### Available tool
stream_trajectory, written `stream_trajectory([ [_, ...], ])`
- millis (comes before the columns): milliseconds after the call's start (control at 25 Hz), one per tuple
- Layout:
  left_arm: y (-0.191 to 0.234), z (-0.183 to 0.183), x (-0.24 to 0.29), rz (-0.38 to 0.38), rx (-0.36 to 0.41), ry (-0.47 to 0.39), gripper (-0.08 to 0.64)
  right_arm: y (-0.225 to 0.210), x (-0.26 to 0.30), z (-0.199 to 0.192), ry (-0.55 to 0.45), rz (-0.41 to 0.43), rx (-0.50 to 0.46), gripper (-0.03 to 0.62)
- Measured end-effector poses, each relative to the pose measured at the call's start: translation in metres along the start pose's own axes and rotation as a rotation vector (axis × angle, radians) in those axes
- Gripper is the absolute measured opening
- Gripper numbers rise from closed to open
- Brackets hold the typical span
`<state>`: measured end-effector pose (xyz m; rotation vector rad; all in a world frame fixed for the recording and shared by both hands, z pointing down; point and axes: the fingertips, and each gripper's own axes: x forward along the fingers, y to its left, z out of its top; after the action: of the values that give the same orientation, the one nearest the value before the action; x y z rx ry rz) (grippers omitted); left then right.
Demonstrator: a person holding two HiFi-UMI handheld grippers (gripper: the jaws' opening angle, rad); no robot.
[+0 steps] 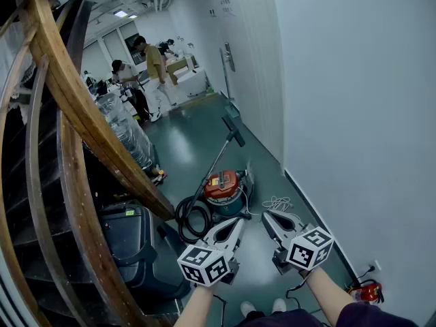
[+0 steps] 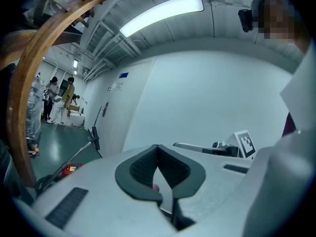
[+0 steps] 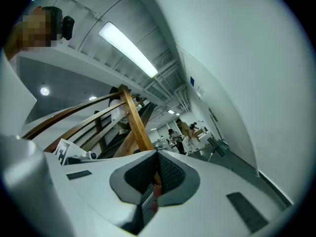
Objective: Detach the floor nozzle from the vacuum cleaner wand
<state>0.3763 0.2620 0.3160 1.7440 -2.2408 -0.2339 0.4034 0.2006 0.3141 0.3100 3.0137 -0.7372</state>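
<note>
The vacuum cleaner's red and teal canister [image 1: 225,188] stands on the green floor ahead, with a black hose [image 1: 191,216] coiled at its left. Its thin wand [image 1: 216,163] slants up and away to the black floor nozzle [image 1: 232,129], which is raised near the white wall. My left gripper [image 1: 236,223] and right gripper [image 1: 271,218] hover side by side short of the canister, both shut with nothing between the jaws. The left gripper view shows its closed jaws [image 2: 158,149] and the nozzle [image 2: 94,138] far off. The right gripper view shows closed jaws [image 3: 158,157] and the nozzle [image 3: 217,145].
A curved wooden stair rail [image 1: 82,114] fills the left. A dark case [image 1: 133,237] sits under it. A white wall [image 1: 354,114] runs along the right, with a red extinguisher [image 1: 368,291] at its foot. A white cable [image 1: 276,202] lies by the canister. People [image 1: 154,67] work far back.
</note>
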Motion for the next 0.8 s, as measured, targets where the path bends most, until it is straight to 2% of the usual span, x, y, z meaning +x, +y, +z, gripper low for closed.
stream_trajectory([
  [320, -0.009, -0.008, 0.006, 0.004, -0.01, 0.01, 0.005, -0.007, -0.01, -0.001, 0.006, 0.003, 0.008, 0.018],
  [560, -0.008, -0.018, 0.013, 0.029, -0.019, 0.025, 0.005, -0.022, -0.019, -0.005, 0.005, 0.023, 0.072, 0.018],
  [800, -0.002, -0.021, 0.022, 0.061, -0.036, 0.022, 0.005, -0.042, -0.023, -0.01, 0.031, 0.027, 0.088, 0.018],
])
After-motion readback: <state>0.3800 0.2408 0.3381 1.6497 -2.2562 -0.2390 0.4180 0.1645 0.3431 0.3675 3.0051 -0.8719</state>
